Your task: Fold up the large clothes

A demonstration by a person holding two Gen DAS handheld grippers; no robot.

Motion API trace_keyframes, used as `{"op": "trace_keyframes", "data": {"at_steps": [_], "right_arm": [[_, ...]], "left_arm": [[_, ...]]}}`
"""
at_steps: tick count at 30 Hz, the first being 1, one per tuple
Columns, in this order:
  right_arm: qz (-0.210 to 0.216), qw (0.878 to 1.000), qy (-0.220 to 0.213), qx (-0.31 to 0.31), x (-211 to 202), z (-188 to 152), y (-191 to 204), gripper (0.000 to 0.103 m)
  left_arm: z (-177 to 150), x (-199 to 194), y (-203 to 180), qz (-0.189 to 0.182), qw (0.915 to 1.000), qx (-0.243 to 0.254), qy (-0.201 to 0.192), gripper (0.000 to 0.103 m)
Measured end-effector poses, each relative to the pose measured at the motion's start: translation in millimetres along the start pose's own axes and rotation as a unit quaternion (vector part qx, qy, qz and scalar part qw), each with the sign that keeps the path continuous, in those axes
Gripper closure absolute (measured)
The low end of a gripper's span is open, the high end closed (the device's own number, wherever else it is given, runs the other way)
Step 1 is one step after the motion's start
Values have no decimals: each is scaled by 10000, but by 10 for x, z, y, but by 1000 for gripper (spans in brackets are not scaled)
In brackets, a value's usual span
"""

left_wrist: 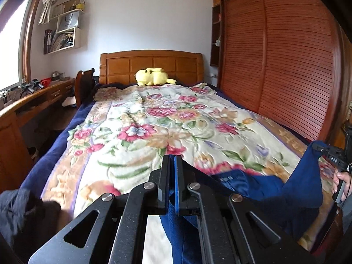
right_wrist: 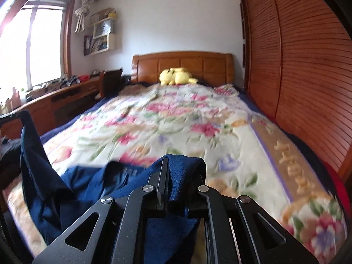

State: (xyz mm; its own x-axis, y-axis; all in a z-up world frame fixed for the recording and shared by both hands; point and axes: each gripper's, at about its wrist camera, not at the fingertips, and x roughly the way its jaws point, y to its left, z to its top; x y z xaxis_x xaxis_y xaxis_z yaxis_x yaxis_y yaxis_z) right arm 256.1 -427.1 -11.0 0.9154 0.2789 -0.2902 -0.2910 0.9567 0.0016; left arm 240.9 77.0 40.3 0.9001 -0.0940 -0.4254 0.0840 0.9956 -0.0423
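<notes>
A dark blue garment [left_wrist: 264, 189] is held up over the foot of the bed, sagging between my two grippers. My left gripper [left_wrist: 172, 160] is shut on one edge of it; blue cloth hangs down between the fingers. My right gripper [right_wrist: 173, 165] is shut on another edge, with the blue garment [right_wrist: 92, 187] draped over its fingers and trailing left. In the left wrist view the right gripper [left_wrist: 336, 154] shows at the far right, pinching a raised corner of the cloth.
The bed carries a floral blanket [left_wrist: 154, 121] with a yellow plush toy [left_wrist: 151, 77] at the wooden headboard. A slatted wooden wardrobe [left_wrist: 275, 55] stands on the right. A desk [left_wrist: 33, 101] runs along the left wall. Dark clothing [left_wrist: 22, 209] lies at the bed's left corner.
</notes>
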Motion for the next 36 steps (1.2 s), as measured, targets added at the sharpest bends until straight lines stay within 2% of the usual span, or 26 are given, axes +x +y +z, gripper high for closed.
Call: {"op": "trace_keyframes", "data": {"at_steps": [3,5,10,13,14,16,18,20,21,23,26,29,30,36], "right_arm": [[-88,9997,-205,54,337,111,-31,94],[-103,9998,-156,62,599,104,-22,94],[-235,9984,476,-176,1172,-181,134,94],[-188,9966,773,-230,1330,-325,237,93],[-198,9958,845,-275,1355,-357,279,89],[-344,9938,986,-385,1361,-369,344,82],[-269,9930,1077,-411,1369,-352,381,59],[-277,9930,1071,-417,1266,-307,384,47],[-282,9930,1057,-450,1149,-291,389,45],[-195,9934,1019,-484,1004,-280,340,43],[180,9926,1081,-527,874,-309,408,42],[470,9885,1240,-721,832,-364,554,42],[519,9866,1316,-814,814,-388,611,42],[466,9766,1772,-1129,723,-537,778,42]], "left_arm": [[101,248,6,91,9999,6,45,100],[110,433,-16,179,9997,87,134,100],[-67,798,-103,266,9983,203,471,99],[-235,923,-154,246,9969,266,704,99],[-278,955,-175,205,9963,284,781,99],[-372,977,-233,124,9954,323,893,92],[-464,921,-278,-47,9954,300,913,88],[-550,869,-318,-242,9950,235,939,79],[-609,830,-345,-341,9945,212,967,74],[-704,775,-403,-478,9936,211,1001,71],[-845,705,-472,-595,9925,241,1038,67],[-1016,651,-516,-717,9912,224,1094,53],[-1078,628,-507,-760,9912,171,1067,46],[-1345,645,-423,-990,9873,132,1235,40]]}}
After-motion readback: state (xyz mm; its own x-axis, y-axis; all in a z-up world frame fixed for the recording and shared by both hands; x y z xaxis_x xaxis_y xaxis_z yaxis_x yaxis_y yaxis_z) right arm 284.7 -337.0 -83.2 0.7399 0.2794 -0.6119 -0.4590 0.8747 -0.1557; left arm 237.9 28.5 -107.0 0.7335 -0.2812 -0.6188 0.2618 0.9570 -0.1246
